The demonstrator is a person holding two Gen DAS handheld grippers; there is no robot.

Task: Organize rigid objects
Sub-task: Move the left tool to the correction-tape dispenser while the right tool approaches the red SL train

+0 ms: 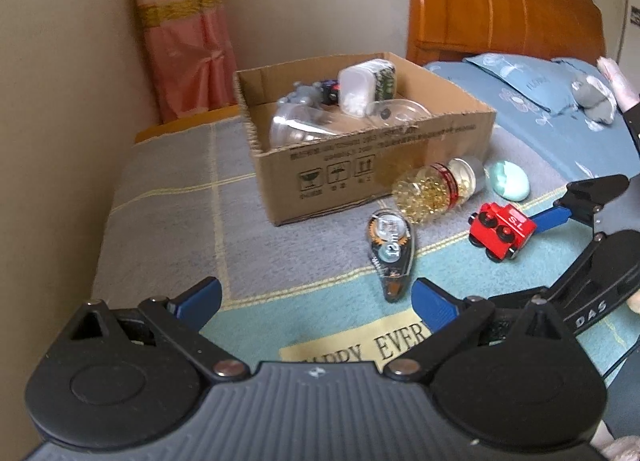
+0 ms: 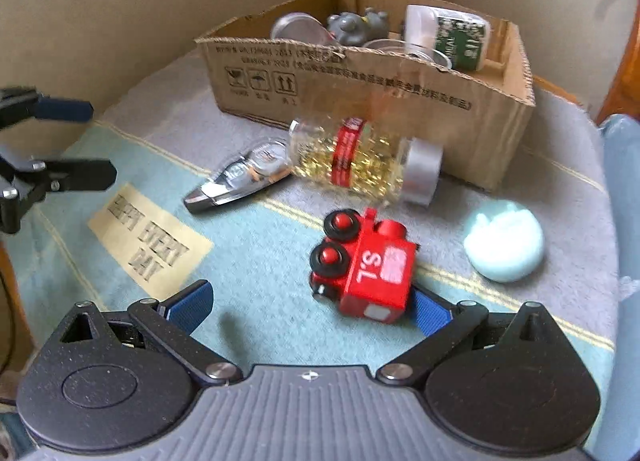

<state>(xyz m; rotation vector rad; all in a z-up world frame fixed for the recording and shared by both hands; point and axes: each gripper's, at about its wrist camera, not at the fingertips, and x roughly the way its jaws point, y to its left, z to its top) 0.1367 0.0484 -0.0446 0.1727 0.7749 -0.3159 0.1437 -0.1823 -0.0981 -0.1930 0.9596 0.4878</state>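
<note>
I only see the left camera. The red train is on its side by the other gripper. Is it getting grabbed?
Observer: Not yet. In the right camera the right gripper is open, and the red train lies just ahead of it, against the right-hand finger.
Operator: What does the train say?
Observer: "S.L" in white letters, beside a white patch.
Operator: Is the grey toy in the box an animal?
Observer: It is too blurred to say. The grey toy sits at the back of the cardboard box, next to a round metal lid.
</note>
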